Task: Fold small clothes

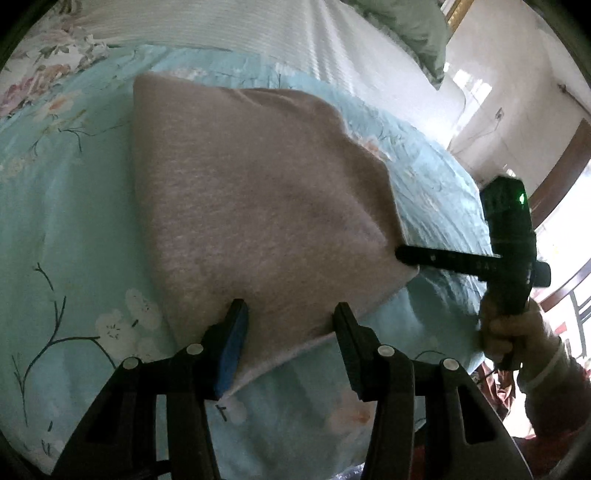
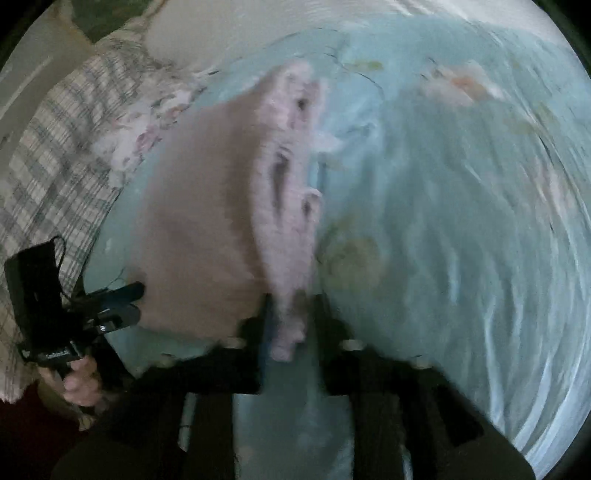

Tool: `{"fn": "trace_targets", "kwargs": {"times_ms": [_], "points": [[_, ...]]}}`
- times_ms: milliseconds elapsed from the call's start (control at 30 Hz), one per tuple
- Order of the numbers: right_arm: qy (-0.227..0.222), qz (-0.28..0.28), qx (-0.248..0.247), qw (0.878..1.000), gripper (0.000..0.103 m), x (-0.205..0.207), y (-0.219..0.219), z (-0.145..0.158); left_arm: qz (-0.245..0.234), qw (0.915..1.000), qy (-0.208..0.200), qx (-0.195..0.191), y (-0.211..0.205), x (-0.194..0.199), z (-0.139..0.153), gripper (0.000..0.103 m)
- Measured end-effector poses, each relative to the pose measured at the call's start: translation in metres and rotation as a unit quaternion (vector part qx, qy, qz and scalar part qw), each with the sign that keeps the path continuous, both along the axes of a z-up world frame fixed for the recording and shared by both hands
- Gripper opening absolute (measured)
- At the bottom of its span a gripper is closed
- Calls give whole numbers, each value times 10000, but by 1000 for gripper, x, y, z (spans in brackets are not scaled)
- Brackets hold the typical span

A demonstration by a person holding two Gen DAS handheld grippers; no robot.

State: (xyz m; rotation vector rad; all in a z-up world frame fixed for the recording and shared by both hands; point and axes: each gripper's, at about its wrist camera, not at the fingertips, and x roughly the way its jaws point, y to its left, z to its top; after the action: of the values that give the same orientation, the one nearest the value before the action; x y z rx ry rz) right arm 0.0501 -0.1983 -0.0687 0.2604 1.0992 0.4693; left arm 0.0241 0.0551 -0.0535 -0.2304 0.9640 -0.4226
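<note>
A folded pink-beige garment [image 1: 251, 199] lies on a light blue floral bedsheet [image 1: 66, 221]. My left gripper [image 1: 290, 317] is open, its two fingers astride the garment's near edge. My right gripper [image 1: 406, 256] reaches in from the right and touches the garment's right corner. In the blurred right wrist view the right gripper [image 2: 291, 314] has the garment's fluffy pink edge [image 2: 291, 206] between its fingers; its fingers stand a little apart around that edge. The left gripper [image 2: 129, 302] shows at the garment's left side.
A white ribbed cover [image 1: 229, 26] and a green pillow [image 1: 413, 26] lie at the bed's far end. A plaid pillow [image 2: 62, 155] is at the left. The bed's edge and a wall [image 1: 517, 92] are to the right.
</note>
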Motion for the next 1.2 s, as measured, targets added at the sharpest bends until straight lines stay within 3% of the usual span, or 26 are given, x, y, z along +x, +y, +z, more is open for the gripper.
{"fn": "trace_targets", "kwargs": {"times_ms": [67, 167, 200, 300, 367, 433, 467, 500, 533, 567, 633, 800, 967, 1067, 1200], "points": [[-38, -176, -9, 9998, 26, -4, -6, 10, 8, 10000, 7, -42, 1, -1, 0, 50], [-695, -325, -180, 9969, 26, -10, -3, 50, -21, 10000, -9, 5, 0, -3, -1, 51], [-925, -245, 23, 9954, 26, -9, 4, 66, -17, 10000, -9, 23, 0, -3, -1, 51], [-1060, 71, 405, 9935, 26, 1, 26, 77, -1, 10000, -3, 44, -1, -3, 1, 51], [-951, 232, 340, 9946, 26, 15, 44, 66, -19, 10000, 0, 29, 0, -4, 3, 51], [-740, 7, -143, 9972, 26, 31, 46, 40, -46, 10000, -13, 30, 4, -6, 2, 51], [-510, -206, -271, 9981, 22, 39, 39, 22, -70, 10000, -29, 6, 6, -8, 1, 51], [-280, -307, -132, 9990, 8, 44, 32, 6, -88, 10000, -33, -31, 9, -8, 0, 51], [-180, -388, -15, 9991, 1, 46, 26, -2, -95, 9999, -35, -59, 8, -9, -1, 51], [-173, -515, 88, 9985, 0, 46, 20, -7, -98, 9999, -34, -97, 10, -9, -2, 50], [-156, -552, 237, 9981, 0, 46, 14, -6, -78, 9999, -31, -126, 10, -9, -3, 51], [-214, -455, 47, 9987, 1, 39, 19, 2, -32, 10000, -20, -3, 7, -11, 4, 51], [-483, 2, -141, 9987, 3, 12, 31, 22, -46, 10000, -77, -2, 9, -20, 15, 51], [-273, 86, -599, 9978, 3, 4, 33, 2, -15, 9999, 45, 120, 8, -20, 3, 50], [-214, -53, -338, 9992, 3, 5, 26, -5, 7, 9998, 1, 214, 4, -19, 0, 51]]}}
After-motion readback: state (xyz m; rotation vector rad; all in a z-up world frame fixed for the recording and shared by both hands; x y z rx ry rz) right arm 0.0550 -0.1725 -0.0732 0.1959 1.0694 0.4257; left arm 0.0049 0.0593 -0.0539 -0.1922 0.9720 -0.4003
